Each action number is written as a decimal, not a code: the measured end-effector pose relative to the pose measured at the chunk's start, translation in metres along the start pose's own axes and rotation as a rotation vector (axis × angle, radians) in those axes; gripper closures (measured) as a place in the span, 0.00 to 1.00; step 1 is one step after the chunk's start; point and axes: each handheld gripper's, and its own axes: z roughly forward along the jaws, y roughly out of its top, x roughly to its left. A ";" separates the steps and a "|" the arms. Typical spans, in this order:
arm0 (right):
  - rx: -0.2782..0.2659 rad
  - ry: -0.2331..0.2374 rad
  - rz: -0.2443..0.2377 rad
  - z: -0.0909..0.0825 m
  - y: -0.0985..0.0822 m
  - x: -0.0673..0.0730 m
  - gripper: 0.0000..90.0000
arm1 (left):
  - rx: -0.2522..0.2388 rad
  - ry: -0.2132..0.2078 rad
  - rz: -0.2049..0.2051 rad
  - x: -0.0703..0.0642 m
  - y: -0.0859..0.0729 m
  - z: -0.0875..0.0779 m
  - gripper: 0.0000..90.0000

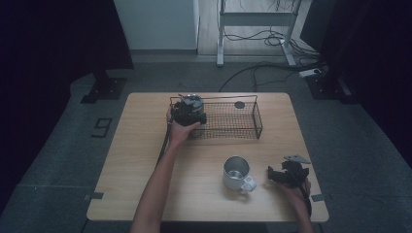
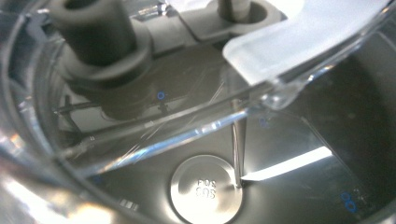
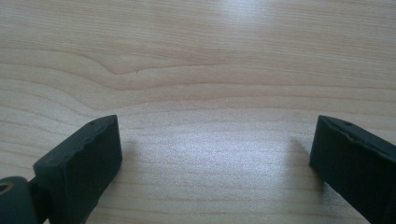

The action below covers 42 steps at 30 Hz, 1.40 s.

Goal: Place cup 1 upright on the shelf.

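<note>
Grey carpet surrounds a wooden counter [image 1: 145, 160]; a floor marking reads "9" [image 1: 101, 127]. On the counter stand a wire basket [image 1: 233, 121] and a steel mug [image 1: 236, 173]. The left hand-held gripper [image 1: 188, 114] sits at the basket's left end against a metal cup [image 1: 192, 101]; whether it grips cannot be told. Its own view shows the cup's steel base, stamped "SUS" [image 2: 206, 192], behind a clear plastic lid [image 2: 261, 88]. The right hand-held gripper [image 3: 212, 163], jaws wide and empty, rests beside the mug.
</note>
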 end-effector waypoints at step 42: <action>0.000 -0.003 0.001 0.001 0.000 0.000 0.02 | -0.085 -0.075 0.005 0.013 -0.008 -0.058 0.03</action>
